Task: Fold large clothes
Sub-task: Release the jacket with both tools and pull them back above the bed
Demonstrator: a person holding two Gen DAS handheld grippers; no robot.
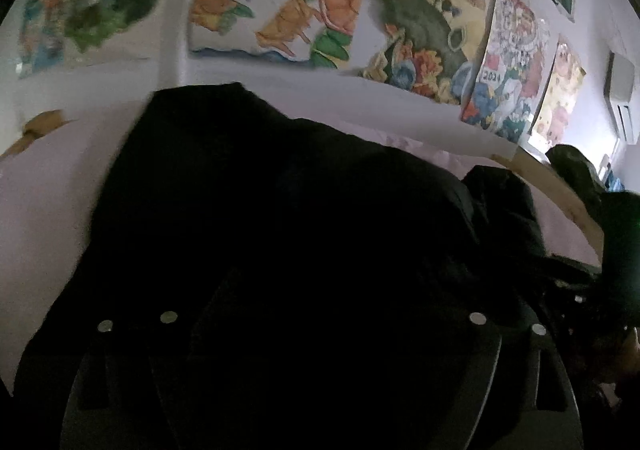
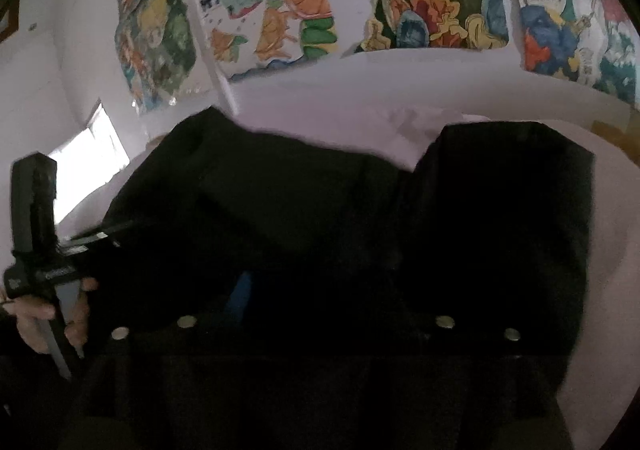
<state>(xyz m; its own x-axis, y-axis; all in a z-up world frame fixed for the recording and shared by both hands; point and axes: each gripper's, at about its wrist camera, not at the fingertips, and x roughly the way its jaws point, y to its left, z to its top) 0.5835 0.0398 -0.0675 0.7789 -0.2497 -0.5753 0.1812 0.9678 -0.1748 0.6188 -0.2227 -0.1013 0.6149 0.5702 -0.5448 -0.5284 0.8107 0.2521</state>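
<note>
Garment (image 1: 248, 186), black and bulky, lies spread on the pale bed (image 1: 44, 210) under a wall of paintings (image 2: 420, 6), and I have both tools low over its near edge. My left gripper (image 1: 316, 334) and right gripper (image 2: 316, 330) are so dark against the cloth that I cannot see the finger edges cleanly; I read both sets of jaws as standing well apart with nothing pinched between them. I judge that as a release, the cloth left to settle flat before the next fold. In the right view my left hand (image 2: 52, 314) shows at the far left on its handle. The garment's long axis seems to run across the bed, side to side in both views, with two lobes reaching toward the wall; which end is the collar I cannot tell.
</note>
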